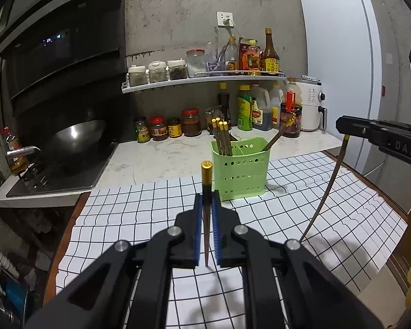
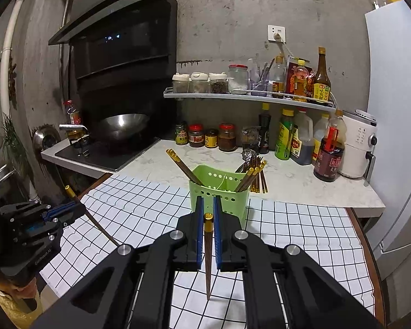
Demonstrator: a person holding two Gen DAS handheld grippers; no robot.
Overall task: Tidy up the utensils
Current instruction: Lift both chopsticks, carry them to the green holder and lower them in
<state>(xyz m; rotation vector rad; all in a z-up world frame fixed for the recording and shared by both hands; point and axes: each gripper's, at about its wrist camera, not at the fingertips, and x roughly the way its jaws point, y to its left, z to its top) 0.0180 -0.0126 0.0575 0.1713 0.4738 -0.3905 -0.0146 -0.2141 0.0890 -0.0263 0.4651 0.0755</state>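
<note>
My left gripper (image 1: 207,196) is shut on a brown chopstick (image 1: 206,219) that stands upright, its gold cap above the blue pads. In the right wrist view that gripper (image 2: 79,207) shows at the left, with its chopstick (image 2: 98,223) slanting. My right gripper (image 2: 208,201) is shut on a second gold-capped chopstick (image 2: 208,249); it also shows at the right of the left wrist view (image 1: 344,125), with that chopstick (image 1: 324,194) hanging down. Ahead of both stands a green perforated holder (image 2: 219,194) (image 1: 241,170) on a checked cloth (image 2: 301,227). It holds several chopsticks (image 2: 250,176) (image 1: 223,137).
Behind the holder the marble counter (image 2: 301,186) carries sauce jars (image 2: 227,137), bottles (image 2: 328,156) and a white air fryer (image 2: 357,148), under a wall shelf (image 2: 249,97). A wok (image 2: 122,126) sits on the stove at the left. A fridge (image 2: 397,109) stands at the right.
</note>
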